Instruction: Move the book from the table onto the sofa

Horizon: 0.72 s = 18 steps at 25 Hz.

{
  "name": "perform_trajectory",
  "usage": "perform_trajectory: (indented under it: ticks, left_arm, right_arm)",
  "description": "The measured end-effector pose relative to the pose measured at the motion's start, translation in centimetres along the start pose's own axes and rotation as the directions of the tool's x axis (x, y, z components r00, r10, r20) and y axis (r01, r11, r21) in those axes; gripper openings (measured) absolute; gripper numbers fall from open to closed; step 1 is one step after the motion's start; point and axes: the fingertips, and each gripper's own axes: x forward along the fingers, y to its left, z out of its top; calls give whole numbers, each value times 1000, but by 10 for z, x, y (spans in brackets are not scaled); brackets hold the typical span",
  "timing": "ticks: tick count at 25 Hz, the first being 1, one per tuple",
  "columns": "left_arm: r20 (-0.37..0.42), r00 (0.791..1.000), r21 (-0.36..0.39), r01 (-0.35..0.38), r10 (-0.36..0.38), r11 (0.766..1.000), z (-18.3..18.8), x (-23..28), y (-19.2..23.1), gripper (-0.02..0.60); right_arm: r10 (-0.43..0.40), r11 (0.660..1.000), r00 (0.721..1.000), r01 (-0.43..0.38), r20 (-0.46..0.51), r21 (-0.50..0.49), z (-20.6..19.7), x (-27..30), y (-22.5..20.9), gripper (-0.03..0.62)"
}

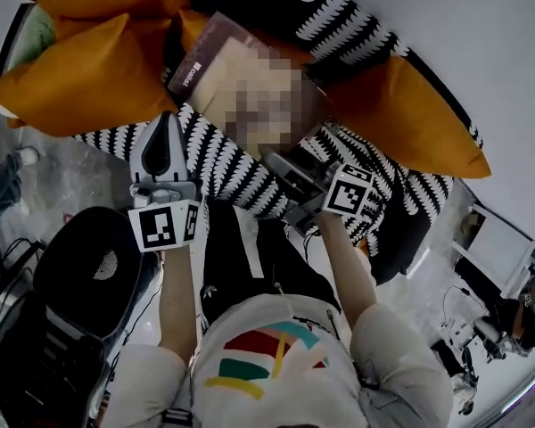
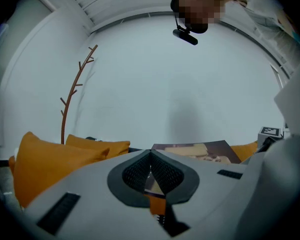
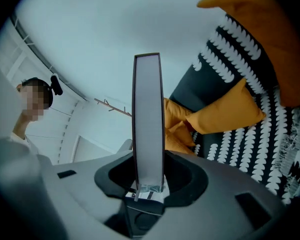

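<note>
Black-and-white sofa (image 1: 227, 172) with orange cushions (image 1: 71, 83) lies below the book (image 1: 203, 61) clamped in the right gripper (image 3: 149, 176); left gripper (image 2: 150, 166) shut.

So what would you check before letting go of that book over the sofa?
1. right gripper clamped on the book: ok.
2. Book above the sofa, not a table: ok.
3. Bare patterned seat between the orange cushions to land on: ok.
4. Book already resting on the seat: cannot tell.
5. left gripper shut and empty, so only one grip to release: ok.
</note>
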Motion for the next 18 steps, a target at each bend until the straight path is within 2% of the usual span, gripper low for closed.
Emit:
perform_trajectory:
  ticks: [5, 10, 13, 18]
  left_arm:
    - [-25, 1000, -16, -10, 10, 1000, -72, 21, 12, 8]
    - [-52, 999, -36, -13, 11, 999, -128, 31, 18, 8]
    - [-64, 998, -45, -19, 16, 999, -147, 37, 20, 8]
    - [-63, 998, -49, -19, 16, 999, -162, 35, 8, 8]
  right_arm:
    - [-29, 998, 998, 32, -61, 57, -33, 26, -79, 158]
    - [-74, 986, 989, 92, -127, 142, -66, 43, -155, 158]
    - [-120, 971, 978, 152, -173, 183, -82, 50, -188, 158]
    - [-192, 954, 958, 233, -210, 191, -94, 45, -221, 158]
